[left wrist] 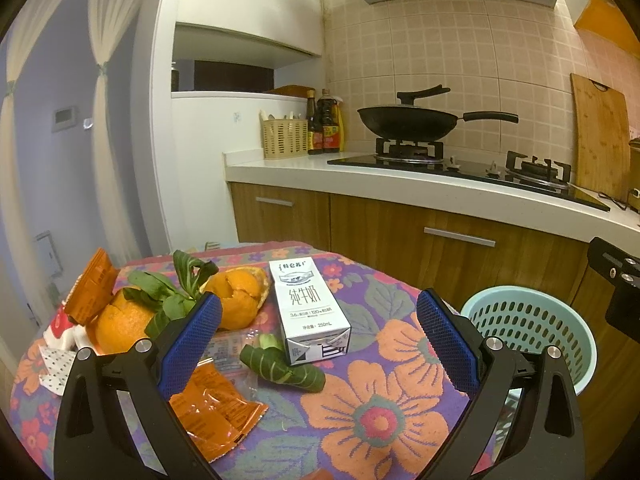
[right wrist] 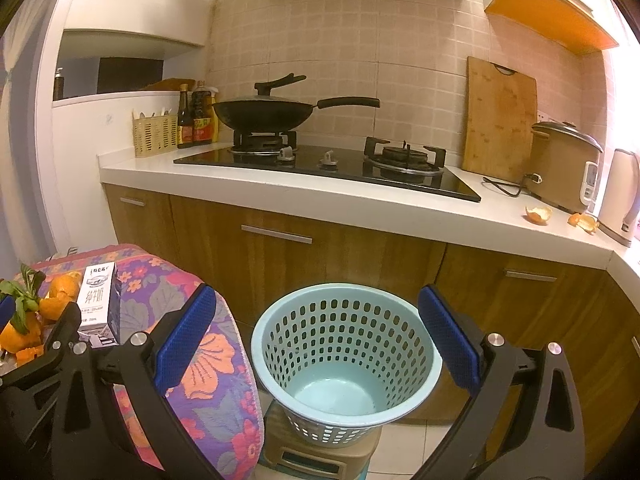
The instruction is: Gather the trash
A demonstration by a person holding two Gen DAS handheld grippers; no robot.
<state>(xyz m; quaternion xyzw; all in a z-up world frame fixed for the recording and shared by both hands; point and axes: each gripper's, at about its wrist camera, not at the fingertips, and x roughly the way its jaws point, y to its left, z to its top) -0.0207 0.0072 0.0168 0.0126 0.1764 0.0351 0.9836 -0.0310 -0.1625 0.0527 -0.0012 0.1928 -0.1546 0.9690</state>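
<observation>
Left tongs (left wrist: pixel 318 338): your blue pads are spread wide with nothing between them, poised over the near half of the table.
Right tongs (right wrist: pixel 318 338): likewise wide open and holding nothing; you look down past them into the basket.
Table (left wrist: pixel 380 360): covered by a purple cloth with large orange flowers; its right edge curves down just beside the basket.
Milk carton (left wrist: pixel 308 312): white 250 mL carton lying on its back near the table's middle, framed between your left pads in the left wrist view.
Orange peels (left wrist: pixel 236 300): two hollow peels, one just left of the carton, one farther left (left wrist: pixel 118 320), with green leaves (left wrist: pixel 172 300) draped between them.
Leaf scrap (left wrist: pixel 284 368): a folded green piece just near of the carton.
Orange wrappers (left wrist: pixel 216 412): one crumpled packet under your left pad, another (left wrist: pixel 90 288) at the table's far left.
Basket (right wrist: pixel 346 360): pale blue perforated waste basket, right of the table, standing on a box-like stand on the floor.
Counter peels (right wrist: pixel 539 215): two peel pieces on the far right, near the rice cooker (right wrist: pixel 564 164).
</observation>
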